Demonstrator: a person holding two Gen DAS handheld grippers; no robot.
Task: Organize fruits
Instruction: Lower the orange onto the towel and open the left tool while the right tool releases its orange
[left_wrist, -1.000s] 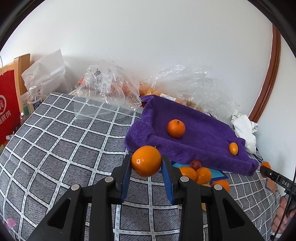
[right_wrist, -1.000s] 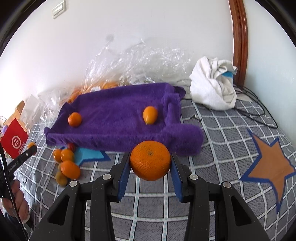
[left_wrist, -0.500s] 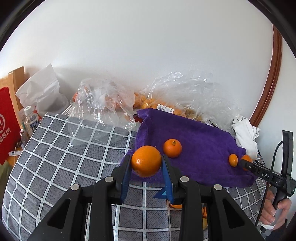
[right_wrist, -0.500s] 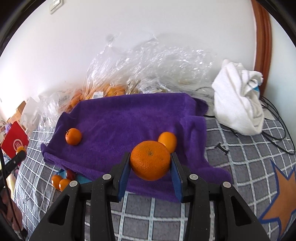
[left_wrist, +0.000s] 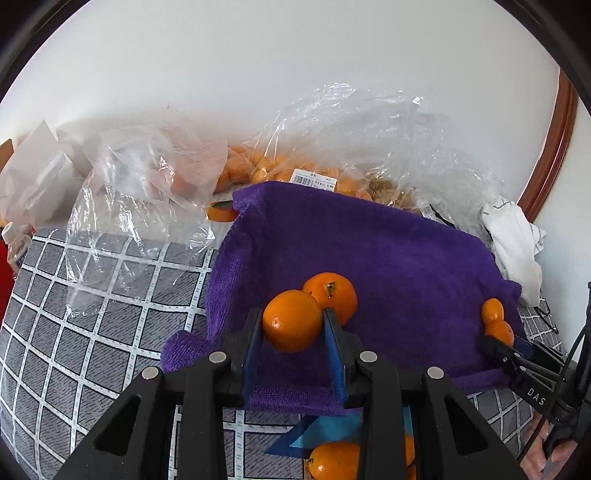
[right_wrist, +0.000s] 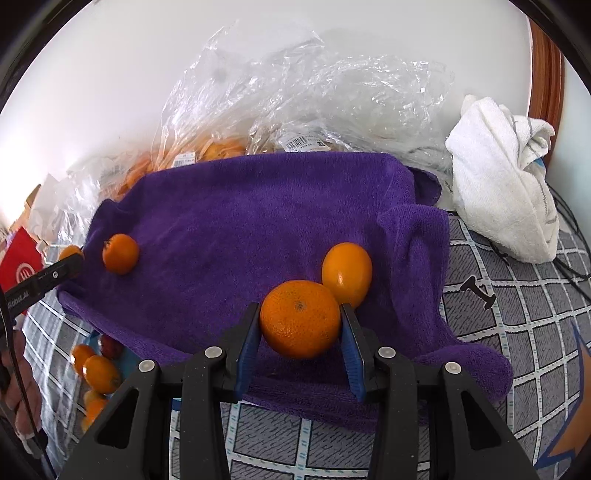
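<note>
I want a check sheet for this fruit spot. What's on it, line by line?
Surface: grey checked cover under a purple towel.
Job's things: two loose oranges on the towel, one at its left, one at its right; more fruit off its near edge.
Clutter: plastic bags, white cloth.
Grippers: left gripper and right gripper each shut on an orange.
Cables: black cords beside the cloth.
Surroundings: white wall, wooden trim.

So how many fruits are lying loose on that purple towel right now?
2: a small orange near the towel's left end, and a smooth oval fruit near its right end. Each gripper holds another orange above the towel; folds may hide more.
</note>
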